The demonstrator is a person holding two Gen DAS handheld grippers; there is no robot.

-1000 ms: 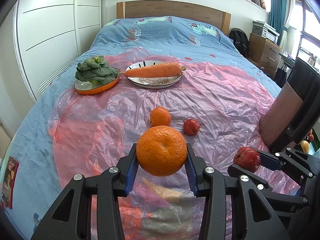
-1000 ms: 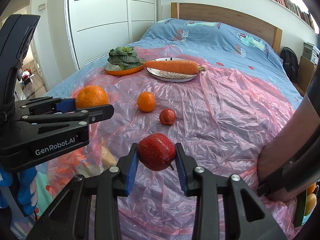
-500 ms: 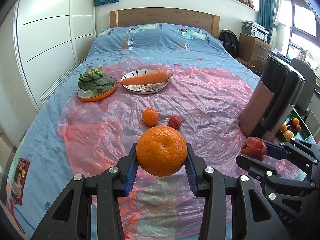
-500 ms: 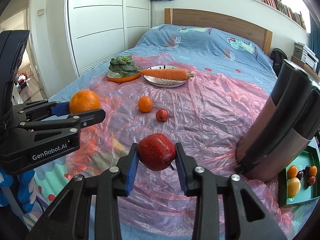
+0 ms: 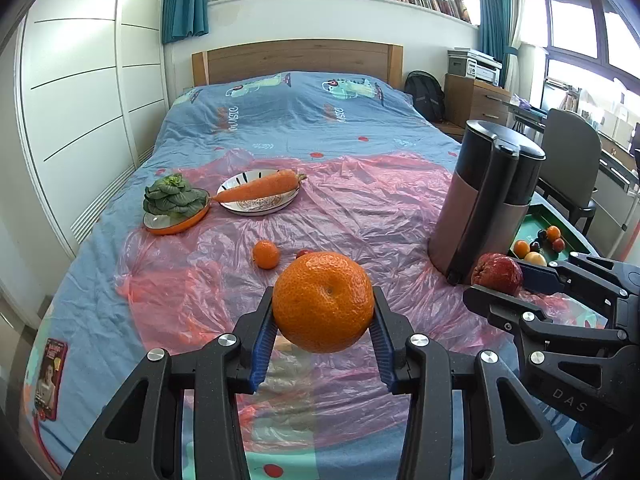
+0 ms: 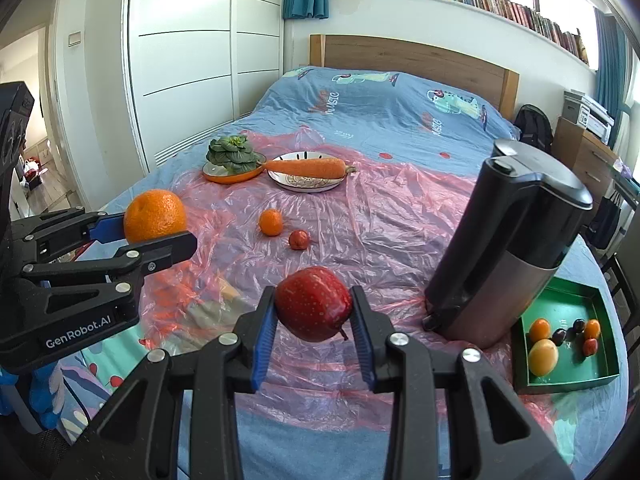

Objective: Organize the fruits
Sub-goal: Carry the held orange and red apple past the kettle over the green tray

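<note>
Left gripper (image 5: pixel 323 338) clamps a large orange (image 5: pixel 323 301) above the bed (image 5: pixel 280 120). Right gripper (image 6: pixel 313 336) clamps a red apple (image 6: pixel 313 303), near the green tray (image 6: pixel 568 380).

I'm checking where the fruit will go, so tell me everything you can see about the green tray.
The green tray is a shallow, square, open box with raised walls and a glossy floor, material unclear. It lies flat at the bed's near right edge, beside the tall dark appliance. Inside lie several small fruits: a yellow-orange one, two or three orange ones, a red one and two dark ones. Neither claw touches it.
</note>
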